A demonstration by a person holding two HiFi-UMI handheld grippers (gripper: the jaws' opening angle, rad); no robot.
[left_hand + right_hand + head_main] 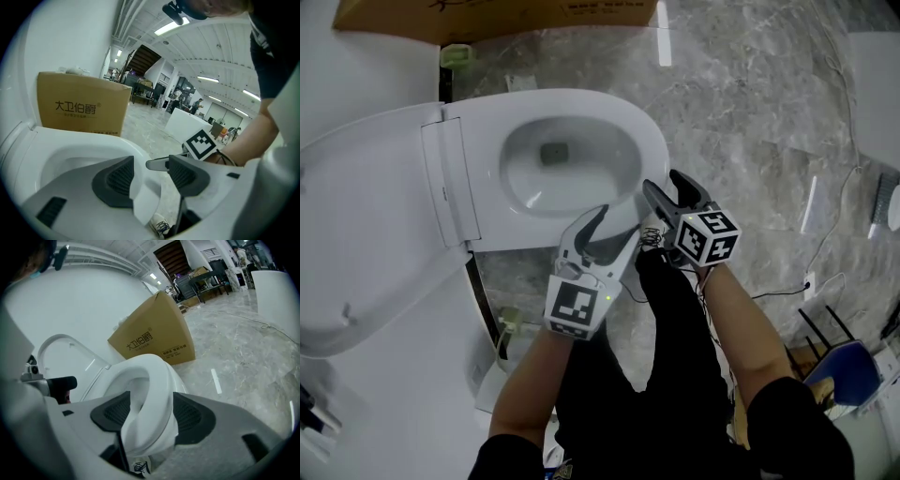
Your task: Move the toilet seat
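The white toilet seat (649,141) lies down on the bowl, with the lid (366,234) folded open to the left. My left gripper (617,221) is open at the seat's front rim (146,194); the rim passes between its jaws with a gap on the right side. My right gripper (660,180) is just to the right of it, on the front-right rim. In the right gripper view the seat (157,380) fills the space between the jaws of the right gripper (151,414), and both pads touch it.
A brown cardboard box (497,14) stands against the wall behind the toilet. Cables (834,281) run over the grey marble floor at the right, near a blue chair (844,370). The person's dark trousers (675,375) are right in front of the bowl.
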